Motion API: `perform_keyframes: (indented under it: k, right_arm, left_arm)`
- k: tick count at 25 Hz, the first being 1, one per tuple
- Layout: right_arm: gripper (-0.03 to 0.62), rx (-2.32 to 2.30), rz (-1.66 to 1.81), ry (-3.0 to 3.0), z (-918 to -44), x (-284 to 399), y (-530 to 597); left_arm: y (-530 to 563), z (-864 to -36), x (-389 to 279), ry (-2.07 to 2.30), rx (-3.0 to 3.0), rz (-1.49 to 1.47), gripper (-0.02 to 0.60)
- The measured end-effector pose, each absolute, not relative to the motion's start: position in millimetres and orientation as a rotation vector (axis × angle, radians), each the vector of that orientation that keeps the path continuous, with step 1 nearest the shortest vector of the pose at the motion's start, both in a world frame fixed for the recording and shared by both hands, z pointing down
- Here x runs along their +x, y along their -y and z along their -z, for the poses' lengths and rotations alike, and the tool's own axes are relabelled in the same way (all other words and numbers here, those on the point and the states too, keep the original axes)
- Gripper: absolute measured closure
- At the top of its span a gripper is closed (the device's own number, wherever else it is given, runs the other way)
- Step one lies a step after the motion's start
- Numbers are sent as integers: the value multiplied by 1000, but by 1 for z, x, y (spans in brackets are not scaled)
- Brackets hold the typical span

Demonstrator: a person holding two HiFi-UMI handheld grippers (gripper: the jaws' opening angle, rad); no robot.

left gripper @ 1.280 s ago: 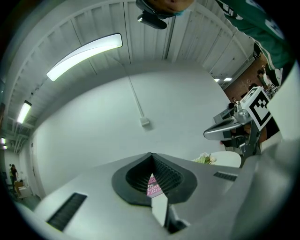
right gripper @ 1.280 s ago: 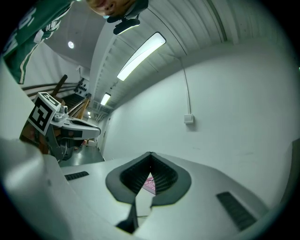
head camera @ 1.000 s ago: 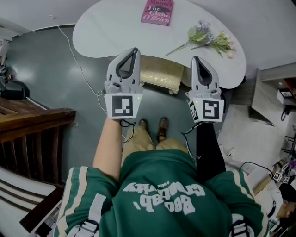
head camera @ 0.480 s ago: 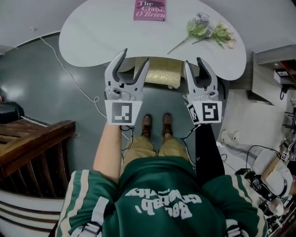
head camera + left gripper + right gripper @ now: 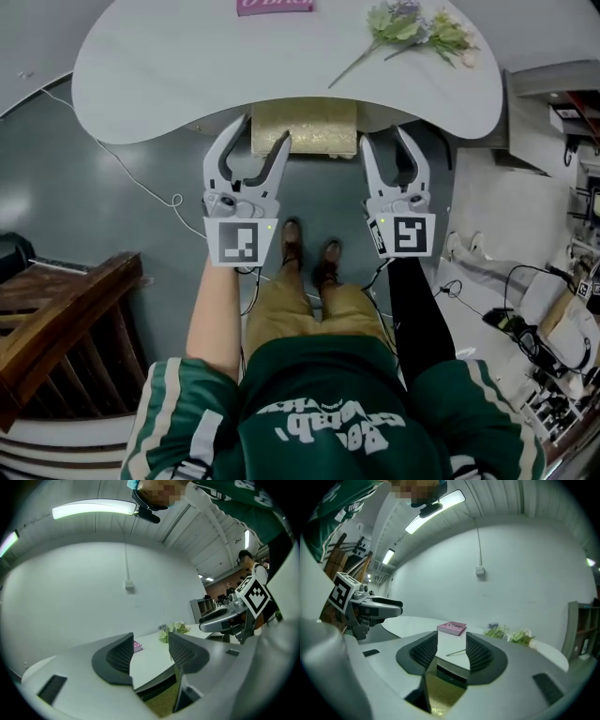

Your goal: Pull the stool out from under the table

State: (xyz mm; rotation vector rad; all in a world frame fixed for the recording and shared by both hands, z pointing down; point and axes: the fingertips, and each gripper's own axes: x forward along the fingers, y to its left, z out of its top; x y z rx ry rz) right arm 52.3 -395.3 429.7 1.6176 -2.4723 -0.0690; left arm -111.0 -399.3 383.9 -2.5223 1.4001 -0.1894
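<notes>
Grey floor [image 5: 131, 234] lies underfoot, with wooden rails [image 5: 66, 314] at the left. The left gripper [image 5: 262, 129] and right gripper [image 5: 384, 137], jaws just opened wide and empty, point at the front corners of the gold stool [image 5: 305, 129], half tucked under the white table [image 5: 187, 75]. Farther back lie flowers [image 5: 412, 26] and a book [image 5: 272, 5].

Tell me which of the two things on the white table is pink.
The book, lying flat on the table; the other thing, the bunch of flowers, is green with pale blooms.

Gold stool [image 5: 305, 131], white table [image 5: 187, 66], pink book [image 5: 274, 6].
</notes>
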Motion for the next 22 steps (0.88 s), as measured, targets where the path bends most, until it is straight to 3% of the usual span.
perform_keyframes:
  k: [22]
  right_arm:
    - [344,1593,-180,2363,-741,120,335]
  left_arm:
    - [351,-675,-116,-1647,-2637,208,314]
